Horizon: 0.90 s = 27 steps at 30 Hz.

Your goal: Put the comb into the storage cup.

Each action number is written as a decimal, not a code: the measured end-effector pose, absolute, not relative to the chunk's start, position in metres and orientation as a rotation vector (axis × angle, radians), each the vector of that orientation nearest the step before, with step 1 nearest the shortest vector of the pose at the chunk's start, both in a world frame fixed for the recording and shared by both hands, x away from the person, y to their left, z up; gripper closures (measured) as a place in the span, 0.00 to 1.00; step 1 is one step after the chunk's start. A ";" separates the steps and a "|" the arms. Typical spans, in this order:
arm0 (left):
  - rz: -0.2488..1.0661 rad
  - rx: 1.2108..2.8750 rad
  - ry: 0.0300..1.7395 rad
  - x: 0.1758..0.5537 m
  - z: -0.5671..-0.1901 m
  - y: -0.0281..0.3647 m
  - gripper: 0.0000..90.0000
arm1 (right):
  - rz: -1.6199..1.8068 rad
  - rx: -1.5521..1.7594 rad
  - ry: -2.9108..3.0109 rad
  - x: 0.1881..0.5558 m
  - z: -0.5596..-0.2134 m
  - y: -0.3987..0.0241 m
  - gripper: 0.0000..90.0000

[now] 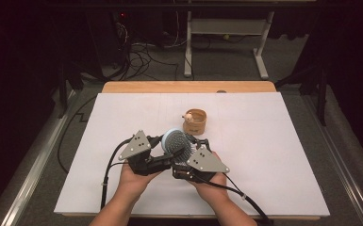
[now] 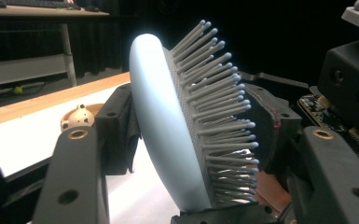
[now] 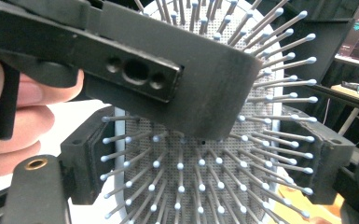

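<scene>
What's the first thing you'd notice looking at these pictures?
A pale blue hairbrush with grey bristles, held up above the white table between two tools: the left tool has its jaws on the brush's back and bristles, the right tool at its edges. Behind it stands a small wooden cup with a little figure at its rim.

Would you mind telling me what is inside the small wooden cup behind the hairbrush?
A small pale figurine sticks up at the left rim of the wooden cup. The hairbrush partly covers the cup's front, and its bottom cannot be seen.
</scene>
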<state>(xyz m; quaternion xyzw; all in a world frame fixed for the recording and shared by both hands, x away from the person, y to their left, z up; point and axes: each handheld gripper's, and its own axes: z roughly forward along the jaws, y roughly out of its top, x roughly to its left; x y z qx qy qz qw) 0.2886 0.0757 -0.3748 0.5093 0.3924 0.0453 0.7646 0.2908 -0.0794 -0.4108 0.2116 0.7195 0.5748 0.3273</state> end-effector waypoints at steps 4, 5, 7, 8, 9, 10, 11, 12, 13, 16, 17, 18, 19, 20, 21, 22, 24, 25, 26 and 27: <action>0.089 1.104 0.863 0.290 -0.374 0.077 0.50 | 1.499 0.558 1.878 0.291 -0.411 -0.079 0.23; 0.088 1.103 0.865 0.290 -0.374 0.077 0.51 | 1.497 0.558 1.878 0.291 -0.411 -0.078 0.23; 0.088 1.103 0.868 0.290 -0.374 0.077 0.52 | 1.493 0.561 1.876 0.291 -0.412 -0.078 0.23; 0.089 1.103 0.869 0.290 -0.374 0.077 0.52 | 1.490 0.561 1.875 0.291 -0.412 -0.078 0.23; 0.090 1.102 0.870 0.290 -0.373 0.077 0.53 | 1.487 0.559 1.874 0.291 -0.412 -0.078 0.23; 0.092 1.100 0.872 0.289 -0.373 0.076 0.54 | 1.486 0.558 1.872 0.290 -0.412 -0.077 0.23; 0.092 1.098 0.872 0.289 -0.373 0.076 0.54 | 1.484 0.557 1.869 0.290 -0.412 -0.077 0.23; 0.097 1.099 0.872 0.289 -0.372 0.076 0.54 | 1.484 0.557 1.865 0.290 -0.412 -0.077 0.23; 0.103 1.101 0.872 0.288 -0.372 0.076 0.55 | 1.485 0.557 1.864 0.290 -0.412 -0.077 0.23; 0.110 1.098 0.876 0.288 -0.371 0.074 0.56 | 1.486 0.562 1.859 0.289 -0.412 -0.077 0.23; 0.116 1.101 0.875 0.287 -0.371 0.074 0.56 | 1.486 0.560 1.856 0.290 -0.411 -0.077 0.23; 0.117 1.101 0.875 0.287 -0.371 0.074 0.56 | 1.485 0.562 1.856 0.290 -0.411 -0.077 0.23; 0.117 1.100 0.876 0.287 -0.371 0.074 0.57 | 1.484 0.563 1.856 0.290 -0.411 -0.077 0.23; 0.118 1.099 0.877 0.287 -0.371 0.074 0.57 | 1.484 0.562 1.855 0.289 -0.411 -0.077 0.22; 0.119 1.099 0.877 0.287 -0.370 0.074 0.57 | 1.482 0.561 1.855 0.289 -0.411 -0.076 0.23; 0.120 1.098 0.877 0.287 -0.370 0.074 0.57 | 1.481 0.560 1.854 0.289 -0.411 -0.076 0.23; 0.123 1.097 0.877 0.286 -0.370 0.074 0.58 | 1.483 0.563 1.848 0.289 -0.411 -0.076 0.22; 0.125 1.096 0.876 0.286 -0.369 0.074 0.58 | 1.482 0.563 1.850 0.288 -0.411 -0.076 0.22; 0.127 1.096 0.875 0.286 -0.369 0.074 0.58 | 1.483 0.563 1.847 0.288 -0.410 -0.076 0.22; 0.126 1.095 0.876 0.286 -0.369 0.074 0.59 | 1.481 0.562 1.845 0.288 -0.410 -0.075 0.22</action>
